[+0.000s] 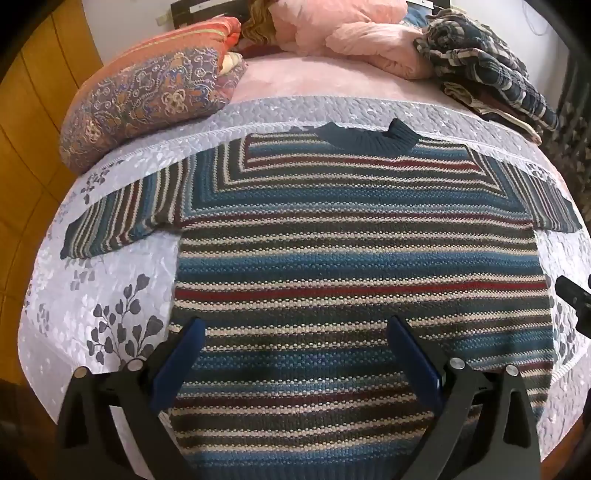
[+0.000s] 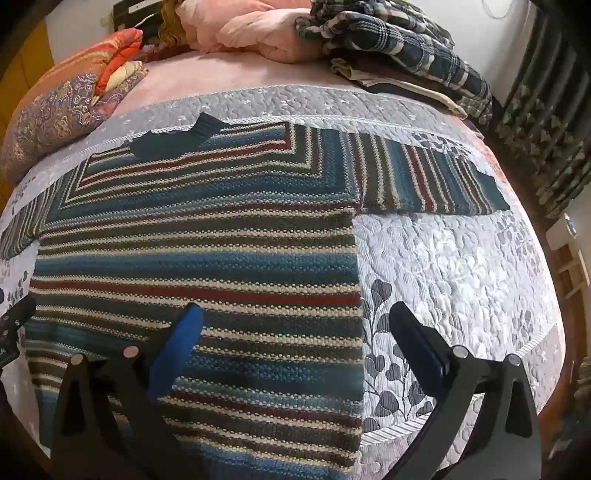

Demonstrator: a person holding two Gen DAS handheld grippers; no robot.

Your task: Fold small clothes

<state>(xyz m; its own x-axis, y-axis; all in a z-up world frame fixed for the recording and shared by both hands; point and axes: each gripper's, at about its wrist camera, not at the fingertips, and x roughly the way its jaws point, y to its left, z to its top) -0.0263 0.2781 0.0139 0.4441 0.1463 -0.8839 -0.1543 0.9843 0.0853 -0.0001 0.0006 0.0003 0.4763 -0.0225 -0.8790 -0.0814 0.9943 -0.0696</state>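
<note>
Item: striped knit sweater (image 1: 354, 258), bands of blue, dark green, cream and red, dark teal collar (image 1: 369, 138); laid flat, both sleeves spread outward, on a pale quilted bedspread (image 1: 122, 295) with grey leaf print. The hem nearest the cameras is cut off by the lower frame edge and partly covered by the gripper bodies in both views. Left sleeve (image 1: 122, 221) is seen whole only in the left wrist view; in the right wrist view only its start shows at the frame edge. Right sleeve (image 2: 428, 177) is seen whole with its dark cuff only in the right wrist view. Left gripper (image 1: 295, 354): fingers spread wide, holding nothing, both blue pads above the sweater's lower body near its left edge; whether they touch the knit cannot be told. Right gripper (image 2: 295, 347): likewise spread and empty, one pad over the sweater, the other over bare bedspread beyond the sweater's right edge. Beyond the collar: a patterned pillow (image 1: 147, 107) to the sweater's left, a heap of pink bedding (image 1: 351, 33) behind it, and a dark plaid garment (image 2: 399, 48) to its right, piled on other fabric too bunched to identify. A dark patterned curtain (image 2: 546, 122) hangs past the sweater's right side, blurred by the lens edge.
</note>
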